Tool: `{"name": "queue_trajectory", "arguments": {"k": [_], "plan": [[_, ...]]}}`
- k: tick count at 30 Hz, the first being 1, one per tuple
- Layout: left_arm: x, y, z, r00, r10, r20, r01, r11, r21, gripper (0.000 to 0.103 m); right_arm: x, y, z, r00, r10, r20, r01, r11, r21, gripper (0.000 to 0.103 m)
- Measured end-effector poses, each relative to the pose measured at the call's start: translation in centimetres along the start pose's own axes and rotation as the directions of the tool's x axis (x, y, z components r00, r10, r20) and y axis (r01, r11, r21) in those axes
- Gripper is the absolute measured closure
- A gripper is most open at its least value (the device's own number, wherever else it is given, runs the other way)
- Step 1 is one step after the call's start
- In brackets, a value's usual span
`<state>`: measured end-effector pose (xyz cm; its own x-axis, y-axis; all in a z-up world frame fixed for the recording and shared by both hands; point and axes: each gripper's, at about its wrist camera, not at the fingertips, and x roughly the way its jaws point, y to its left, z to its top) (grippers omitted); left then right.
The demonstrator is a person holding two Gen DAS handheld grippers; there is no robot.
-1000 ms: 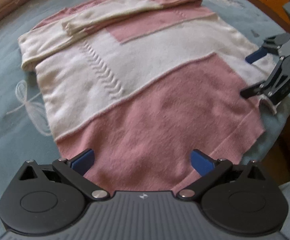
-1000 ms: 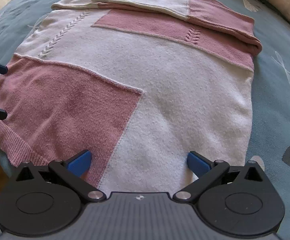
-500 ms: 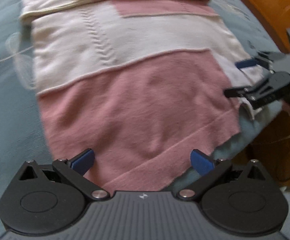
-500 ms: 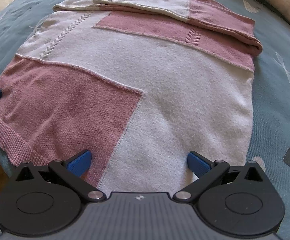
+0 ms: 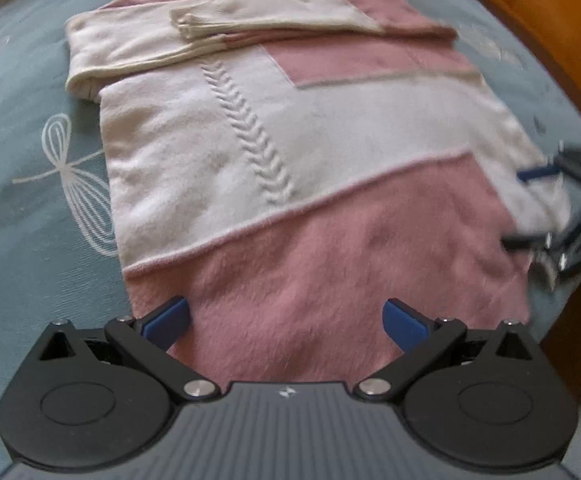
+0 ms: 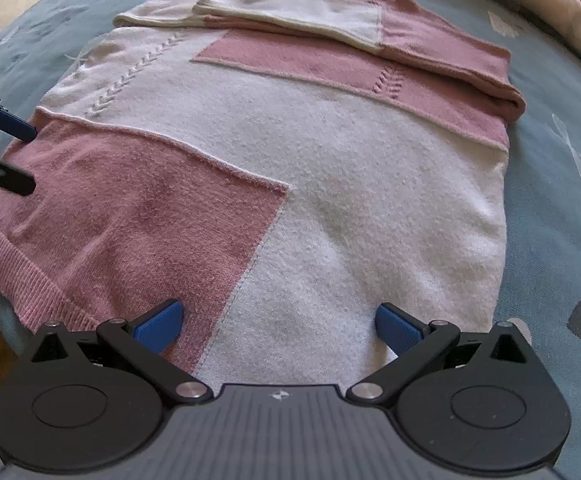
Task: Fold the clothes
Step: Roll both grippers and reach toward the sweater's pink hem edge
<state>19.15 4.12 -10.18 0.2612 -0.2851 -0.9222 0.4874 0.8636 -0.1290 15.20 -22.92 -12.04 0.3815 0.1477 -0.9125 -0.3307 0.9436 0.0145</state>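
1. Left wrist view: my left gripper [image 5: 286, 316] has its jaws spread wide, nothing between them, hovering over the pink hem end of the sweater [image 5: 290, 160].
2. Right gripper [image 6: 276, 322] is the same deal, jaws spread and empty, sitting over the hem where the pink and white panels meet. From the left cam its jaws look apart too, at the sweater's right edge.
3. Sweater lies flat on the bed [image 6: 562, 208], on the blue-grey cover with white prints.
4. Progress, my read: both sleeves [image 6: 290, 16] already lie folded across the chest at the far end. The body is at full length, so I'd guess the hem-to-collar fold is what's left.
5. Containers: none in view in either cam, so nothing to report there.
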Motion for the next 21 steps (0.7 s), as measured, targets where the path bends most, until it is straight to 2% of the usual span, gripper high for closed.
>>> {"name": "queue_trajectory", "arguments": {"k": [2, 4, 6, 8, 13, 15, 18, 21], "plan": [[-0.5, -1.2, -0.2, 0.999, 0.033, 0.009, -0.034, 0.996, 0.077, 0.001, -0.1, 0.1, -0.2, 1.000, -0.004, 0.010, 0.004, 1.000, -0.001, 0.000], [-1.0, -3.2, -0.7, 0.998, 0.046, 0.052, -0.055, 0.979, 0.194, 0.001, 0.0, 0.1, 0.2, 1.000, -0.014, -0.012, 0.015, 1.000, 0.010, 0.000], [-1.4, -5.5, -1.3, 0.994, 0.046, 0.104, -0.077, 0.944, 0.322, 0.001, -0.1, 0.3, 0.4, 1.000, -0.026, -0.015, 0.026, 1.000, 0.011, 0.000], [-1.7, -7.8, -2.0, 0.988, 0.034, 0.147, -0.096, 0.895, 0.435, 0.001, -0.3, 0.7, 0.5, 0.999, -0.034, -0.001, 0.034, 0.999, -0.017, 0.000], [-1.4, -11.6, -3.5, 0.980, -0.006, 0.197, -0.113, 0.800, 0.590, 0.001, -1.4, 1.6, 0.6, 0.998, -0.032, 0.046, 0.037, 0.992, -0.120, 0.000], [-1.2, -12.5, -4.3, 0.976, -0.015, 0.216, -0.134, 0.741, 0.658, 0.001, -1.5, 1.9, 0.4, 0.998, -0.031, 0.048, 0.039, 0.986, -0.160, 0.000], [-0.6, -14.0, -5.9, 0.967, -0.022, 0.253, -0.186, 0.617, 0.765, 0.001, -1.7, 2.4, 0.2, 0.998, -0.031, 0.051, 0.041, 0.975, -0.218, 0.000], [0.0, -15.3, -6.8, 0.958, 0.002, 0.286, -0.246, 0.514, 0.821, 0.001, -1.9, 2.9, 0.0, 0.998, -0.030, 0.054, 0.044, 0.960, -0.276, 0.000]]}}
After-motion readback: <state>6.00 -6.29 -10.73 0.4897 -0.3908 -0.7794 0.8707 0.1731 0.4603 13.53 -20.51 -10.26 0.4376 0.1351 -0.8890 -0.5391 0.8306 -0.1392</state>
